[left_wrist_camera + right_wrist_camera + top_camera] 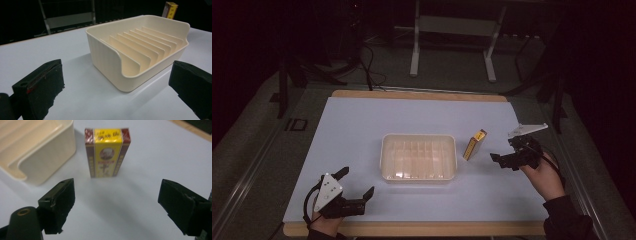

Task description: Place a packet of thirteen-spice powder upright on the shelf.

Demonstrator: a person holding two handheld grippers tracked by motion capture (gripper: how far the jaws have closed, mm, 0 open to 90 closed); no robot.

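Note:
A cream slotted tray [383, 161] with several upright dividers sits mid-table on the white sheet; it also shows in the left gripper view as tray [107, 57] and at the top left as tray [45, 157]. A small yellow and maroon box [474, 144] stands upright just right of the tray, seen close as box [107, 152] and far off as box [170, 9]. My right gripper [505, 154] is open, jaws pointing at the box from the right, apart from it [117, 202]. My left gripper [358, 182] is open near the front left, facing the tray [115, 87].
The white sheet [352, 120] covers a wooden table whose edge [412, 228] runs along the front. Beyond the table stand a metal frame's legs [414, 55] and cables on the dark floor.

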